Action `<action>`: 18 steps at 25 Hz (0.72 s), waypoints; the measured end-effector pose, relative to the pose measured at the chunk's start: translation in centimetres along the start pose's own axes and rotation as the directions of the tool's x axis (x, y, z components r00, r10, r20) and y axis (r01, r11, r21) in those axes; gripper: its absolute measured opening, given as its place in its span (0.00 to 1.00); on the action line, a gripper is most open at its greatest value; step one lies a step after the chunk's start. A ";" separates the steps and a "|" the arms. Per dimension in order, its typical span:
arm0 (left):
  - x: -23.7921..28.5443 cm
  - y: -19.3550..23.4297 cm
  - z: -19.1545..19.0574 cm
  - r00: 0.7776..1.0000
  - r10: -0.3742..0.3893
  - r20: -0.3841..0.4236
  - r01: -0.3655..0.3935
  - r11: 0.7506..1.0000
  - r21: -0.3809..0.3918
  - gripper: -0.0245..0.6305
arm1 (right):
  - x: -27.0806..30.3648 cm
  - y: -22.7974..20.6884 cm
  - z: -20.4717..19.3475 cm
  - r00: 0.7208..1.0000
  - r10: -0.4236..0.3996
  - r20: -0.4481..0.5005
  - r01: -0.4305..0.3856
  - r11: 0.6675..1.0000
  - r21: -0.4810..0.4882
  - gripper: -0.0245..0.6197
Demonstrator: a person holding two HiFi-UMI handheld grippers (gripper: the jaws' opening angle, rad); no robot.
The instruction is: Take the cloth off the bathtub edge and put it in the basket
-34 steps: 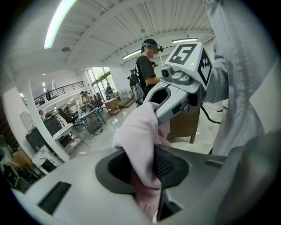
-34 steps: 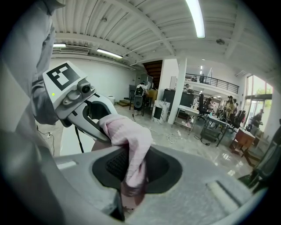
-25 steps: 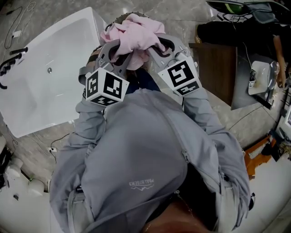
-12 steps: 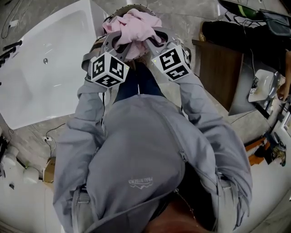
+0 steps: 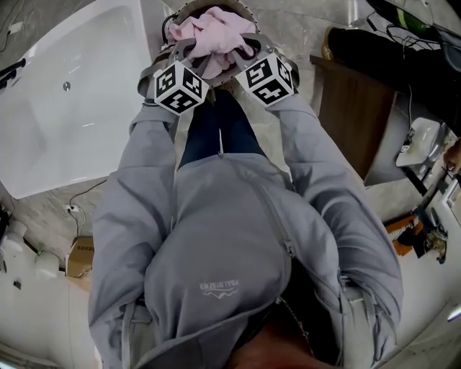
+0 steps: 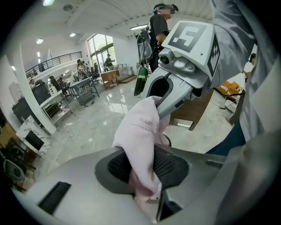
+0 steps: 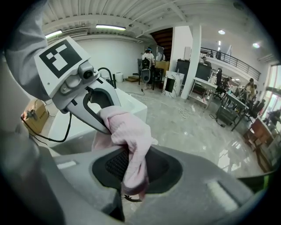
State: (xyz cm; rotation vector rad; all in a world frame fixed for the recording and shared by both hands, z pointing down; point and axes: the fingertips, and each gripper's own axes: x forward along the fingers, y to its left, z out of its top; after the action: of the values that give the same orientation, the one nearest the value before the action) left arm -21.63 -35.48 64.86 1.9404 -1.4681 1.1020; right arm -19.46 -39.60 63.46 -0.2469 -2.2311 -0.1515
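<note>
The left claw [image 6: 141,163] is clenching one part of the pink cloth [image 5: 213,32]. The right claw [image 7: 135,166] is clenching another part. The two claws are sitting close together, so the cloth is bunching up in a soft ball between them and not dangling. The cloth is off the white bathtub [image 5: 65,122] and is hanging right over the round basket [image 5: 184,7]. It looks ready to drop in once both claws let go.
</note>
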 end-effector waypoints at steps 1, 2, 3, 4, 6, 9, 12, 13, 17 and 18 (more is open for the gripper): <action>0.7 -0.1 -0.6 1.000 -0.007 -0.009 0.007 1.000 -0.011 0.19 | 0.7 0.1 -0.6 1.000 0.008 -0.010 -0.008 1.000 0.002 0.15; 1.4 -0.3 -1.1 1.000 -0.013 -0.018 0.013 1.000 -0.021 0.20 | 1.5 0.2 -1.2 1.000 0.019 -0.019 -0.019 1.000 0.004 0.15; 2.2 -0.3 -1.6 0.999 -0.018 -0.028 0.017 0.999 -0.031 0.20 | 2.2 0.1 -1.7 0.999 0.031 -0.027 -0.031 1.000 0.006 0.15; 2.9 -0.2 -2.1 0.999 -0.022 -0.040 0.021 0.999 -0.041 0.20 | 3.0 0.0 -2.2 0.999 0.040 -0.036 -0.040 0.999 0.006 0.15; 4.5 0.0 -3.5 0.996 -0.032 -0.085 0.026 0.997 -0.070 0.24 | 4.5 -0.4 -3.5 0.996 0.045 -0.082 -0.045 0.999 -0.003 0.17; 6.1 0.0 -5.8 0.985 -0.045 -0.167 0.022 0.991 -0.135 0.41 | 6.2 -0.2 -6.9 0.977 0.053 -0.205 -0.059 0.998 -0.024 0.26; 6.3 -0.1 -6.3 0.983 -0.050 -0.175 0.022 0.986 -0.163 0.42 | 6.4 0.0 -8.6 0.969 0.072 -0.236 -0.071 0.997 0.011 0.38; 6.2 0.0 -6.3 0.983 -0.051 -0.175 0.022 0.987 -0.161 0.42 | 6.4 -0.1 -8.6 0.969 0.074 -0.234 -0.070 0.997 0.025 0.39; 5.3 0.5 -6.6 0.984 -0.042 -0.172 0.014 0.987 -0.161 0.42 | 6.1 0.0 -7.8 0.972 0.076 -0.221 -0.065 0.996 0.056 0.40; 5.1 0.6 -6.5 0.985 -0.038 -0.169 0.010 0.987 -0.162 0.42 | 6.0 0.0 -7.5 0.974 0.075 -0.215 -0.064 0.996 0.058 0.40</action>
State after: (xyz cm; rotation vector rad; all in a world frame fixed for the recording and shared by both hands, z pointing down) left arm -23.69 -33.62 72.62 1.7040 -1.3919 1.0761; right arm -17.41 -40.26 72.76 -0.2670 -2.0041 -0.0798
